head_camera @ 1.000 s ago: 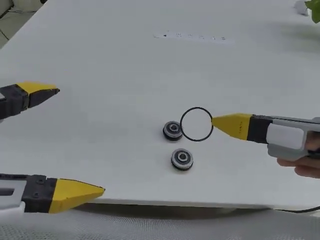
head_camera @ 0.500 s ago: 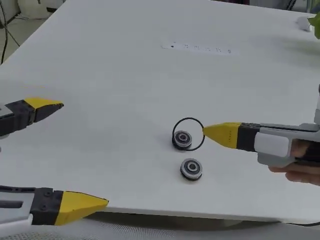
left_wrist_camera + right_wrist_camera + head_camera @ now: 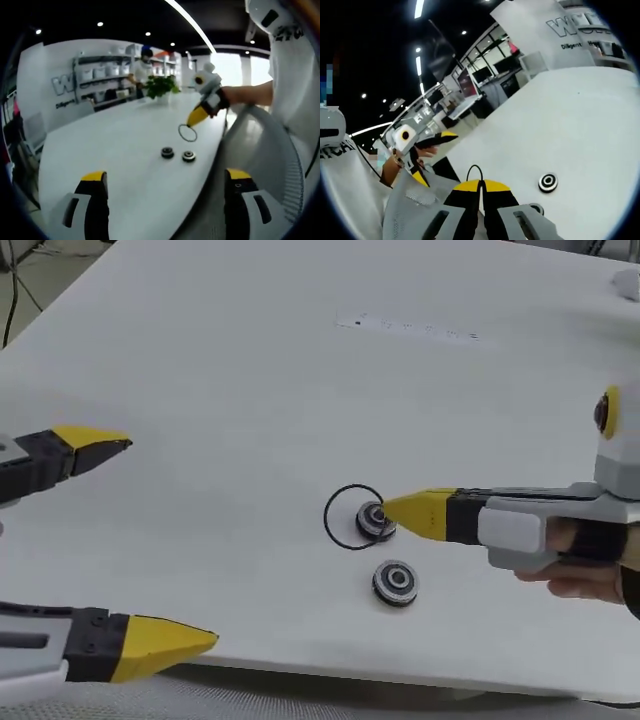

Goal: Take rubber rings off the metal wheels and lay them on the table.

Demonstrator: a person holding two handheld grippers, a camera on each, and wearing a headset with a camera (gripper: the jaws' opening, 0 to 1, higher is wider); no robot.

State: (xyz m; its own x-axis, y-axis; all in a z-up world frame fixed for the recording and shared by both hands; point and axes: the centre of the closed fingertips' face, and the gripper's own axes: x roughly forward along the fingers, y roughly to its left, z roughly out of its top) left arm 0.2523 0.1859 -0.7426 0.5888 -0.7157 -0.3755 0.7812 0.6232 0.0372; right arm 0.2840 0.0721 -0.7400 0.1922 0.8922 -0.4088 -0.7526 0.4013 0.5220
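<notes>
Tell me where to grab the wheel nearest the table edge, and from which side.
Pinch the near wheel across its outer rim, coming from straight above. It lies flat on the table, hub up, so likely only opposite rim sides offer purchase. The left gripper is open.

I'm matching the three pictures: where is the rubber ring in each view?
Head view: ring at centre, at the right gripper's tip.
Left gripper view: ring just right of centre, hanging from that tip, above the wheels.
Right gripper view: ring at bottom centre, a black arc above the shut jaws.
Shared landmark: the two wheels.
</notes>
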